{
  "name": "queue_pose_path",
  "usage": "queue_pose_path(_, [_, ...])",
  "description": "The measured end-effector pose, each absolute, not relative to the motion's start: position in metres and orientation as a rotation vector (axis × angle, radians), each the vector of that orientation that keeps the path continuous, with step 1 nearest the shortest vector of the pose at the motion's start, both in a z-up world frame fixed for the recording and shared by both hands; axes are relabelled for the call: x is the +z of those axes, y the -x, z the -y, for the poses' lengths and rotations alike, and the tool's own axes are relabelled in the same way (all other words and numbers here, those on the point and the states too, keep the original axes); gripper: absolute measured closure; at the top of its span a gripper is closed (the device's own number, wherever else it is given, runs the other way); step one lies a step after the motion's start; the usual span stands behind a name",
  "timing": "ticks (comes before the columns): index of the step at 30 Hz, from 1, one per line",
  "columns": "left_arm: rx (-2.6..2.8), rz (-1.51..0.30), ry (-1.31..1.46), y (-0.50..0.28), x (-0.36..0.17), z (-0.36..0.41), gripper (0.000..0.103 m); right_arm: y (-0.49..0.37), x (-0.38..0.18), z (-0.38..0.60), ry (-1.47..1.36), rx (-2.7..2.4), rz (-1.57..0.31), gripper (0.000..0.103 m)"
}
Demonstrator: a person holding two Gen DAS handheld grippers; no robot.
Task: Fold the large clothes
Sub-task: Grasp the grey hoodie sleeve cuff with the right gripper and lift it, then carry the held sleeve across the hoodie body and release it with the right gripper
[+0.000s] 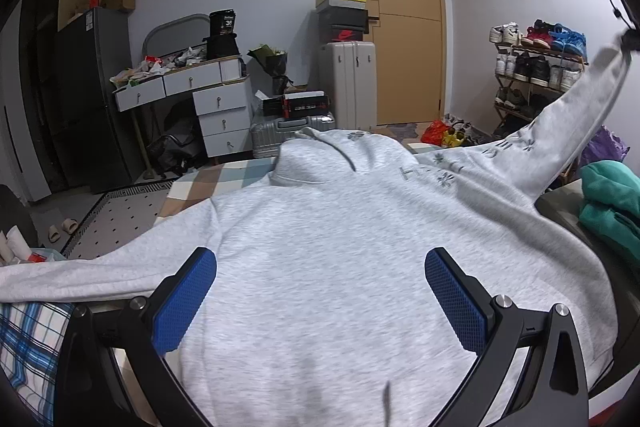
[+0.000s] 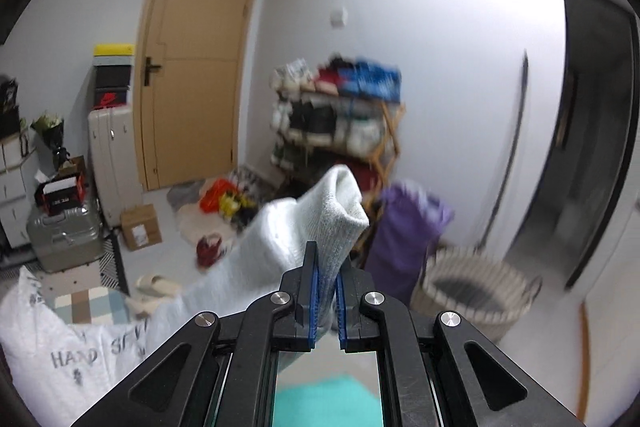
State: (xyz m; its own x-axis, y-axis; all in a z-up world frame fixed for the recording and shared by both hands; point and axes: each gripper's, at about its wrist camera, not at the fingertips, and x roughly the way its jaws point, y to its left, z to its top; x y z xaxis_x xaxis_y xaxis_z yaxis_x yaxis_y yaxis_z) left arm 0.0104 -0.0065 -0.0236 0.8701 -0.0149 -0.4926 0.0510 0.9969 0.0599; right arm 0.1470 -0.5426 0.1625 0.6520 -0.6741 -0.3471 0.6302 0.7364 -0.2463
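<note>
The grey hoodie (image 1: 340,247) lies flat on the bed (image 1: 224,175), hood away from the left gripper (image 1: 320,291), whose jaws stand wide apart over the body. The right gripper (image 2: 327,291) has its jaws clamped on the sleeve cuff (image 2: 340,211), lifted up at the right; this sleeve probably folds inward across the body.

Each gripper (image 1: 320,291) (image 2: 327,291) has black angular linkages, silver screws and blue textured pads (image 1: 188,303).
</note>
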Motion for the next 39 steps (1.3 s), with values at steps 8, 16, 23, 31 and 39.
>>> queue_pose_path(8, [-0.010, -0.498, -0.031, -0.008, -0.017, -0.015, 0.001, -0.175, 0.158, 0.478, 0.096, -0.544, -0.445, 0.097])
queue_pose_path(16, [0.104, -0.420, 0.060, 0.001, -0.004, -0.064, 0.001, -0.181, 0.137, 0.326, -0.030, -0.013, -0.426, 0.096])
queue_pose_path(23, [0.282, -0.383, 0.184, 0.007, -0.001, -0.121, 0.001, -0.200, 0.057, 0.194, -0.255, 0.468, -0.569, 0.096])
queue_pose_path(31, [0.384, -0.343, 0.273, 0.010, -0.005, -0.154, 0.001, -0.250, -0.147, 0.092, -0.443, 0.571, -0.995, 0.095])
queue_pose_path(39, [0.337, -0.356, 0.283, 0.004, -0.007, -0.160, 0.001, -0.240, -0.208, 0.052, -0.277, 0.636, -1.171, 0.050])
